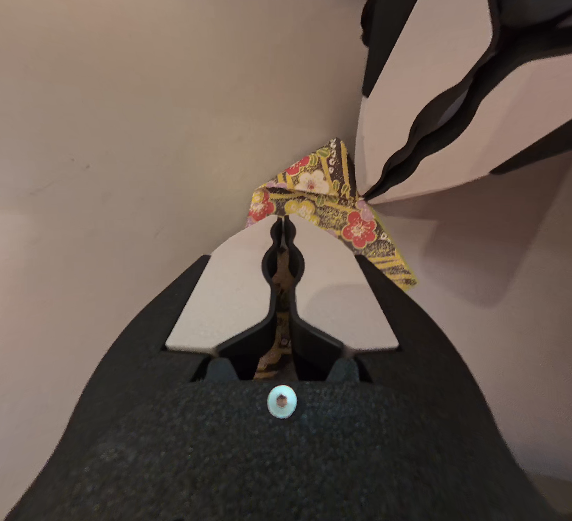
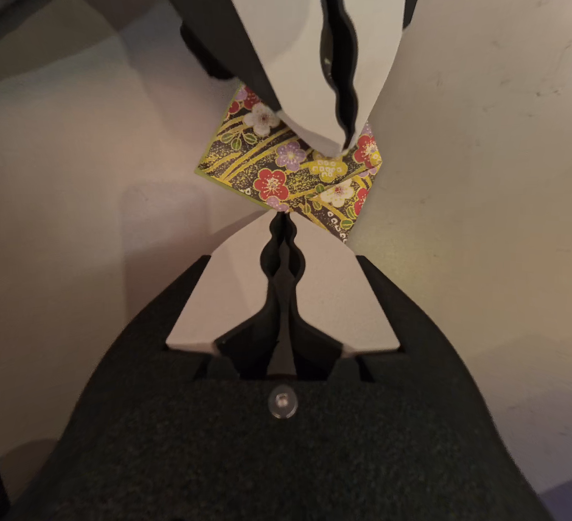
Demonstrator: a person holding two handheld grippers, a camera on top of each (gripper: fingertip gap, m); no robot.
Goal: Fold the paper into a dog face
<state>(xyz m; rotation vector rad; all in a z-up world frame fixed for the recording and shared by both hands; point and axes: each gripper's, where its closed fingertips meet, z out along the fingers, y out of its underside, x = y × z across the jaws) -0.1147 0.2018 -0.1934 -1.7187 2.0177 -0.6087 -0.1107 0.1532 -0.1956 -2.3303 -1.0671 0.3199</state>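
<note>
Looking along the left wrist view first, the left black two-finger gripper (image 1: 283, 221) has its jaws squeezed together on the small folded paper with red, white and purple flowers on black and gold (image 1: 312, 193); some paper shows deep between its fingers. The paper is held up above the plain pale tabletop (image 1: 123, 103), not lying on it. The right black two-finger gripper (image 1: 368, 195) pinches the paper's other corner, jaws pressed tight. To fold well, I think both should hold firm and move slowly, so the corner bends neatly and nothing tears

In the right wrist view, the right gripper (image 2: 282, 215) nips the paper's (image 2: 278, 172) bottom point, and the left gripper (image 2: 348, 144) comes down from above onto its top edge. The tabletop (image 2: 464, 165) looks smooth with tiny marks. The room is dim, with something grey at the top left that I cannot make out
</note>
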